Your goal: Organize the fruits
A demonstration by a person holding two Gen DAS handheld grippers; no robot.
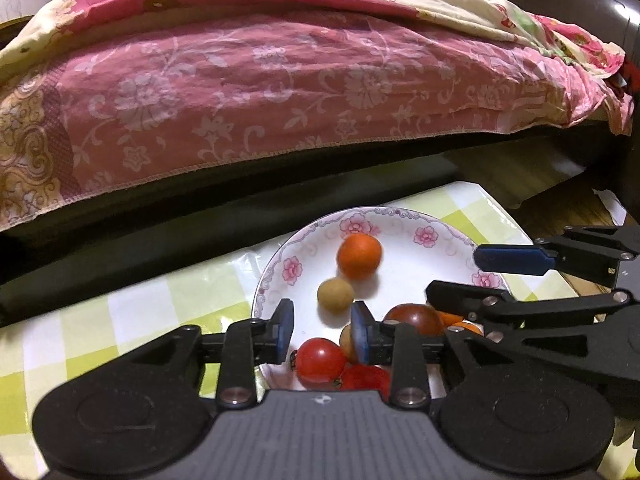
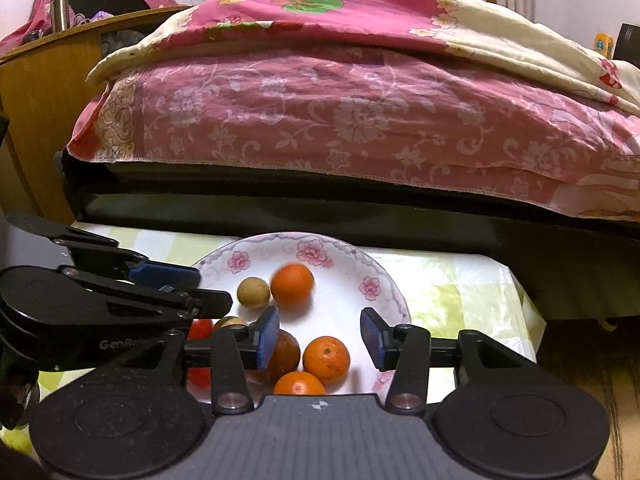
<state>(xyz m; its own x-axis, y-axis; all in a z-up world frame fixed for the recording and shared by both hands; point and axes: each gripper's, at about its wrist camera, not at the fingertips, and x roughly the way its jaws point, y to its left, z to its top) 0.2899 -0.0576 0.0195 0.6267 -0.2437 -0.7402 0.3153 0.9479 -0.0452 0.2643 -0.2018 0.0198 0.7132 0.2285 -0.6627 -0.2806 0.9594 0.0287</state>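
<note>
A white plate with pink flowers [image 1: 424,236] [image 2: 372,288] lies on a table with a green-checked cloth. On it are an orange [image 1: 359,256] [image 2: 292,286], a tan round fruit [image 1: 335,295] [image 2: 253,293], red tomatoes [image 1: 320,360] [image 2: 200,330], a dark red tomato [image 1: 416,318] [image 2: 286,354] and two more oranges [image 2: 326,359]. My left gripper [image 1: 322,330] is open above the plate's near side, empty. My right gripper [image 2: 320,338] is open above the plate, empty. Each gripper shows in the other's view, the right one [image 1: 516,276] and the left one [image 2: 172,284].
The green-checked table [image 1: 120,312] [image 2: 460,292] stands close against a bed with a pink floral sheet [image 1: 260,92] [image 2: 360,120]. A wooden cabinet [image 2: 36,100] with a steel flask [image 2: 60,10] stands at the left. Wood floor [image 1: 520,176] lies right of the table.
</note>
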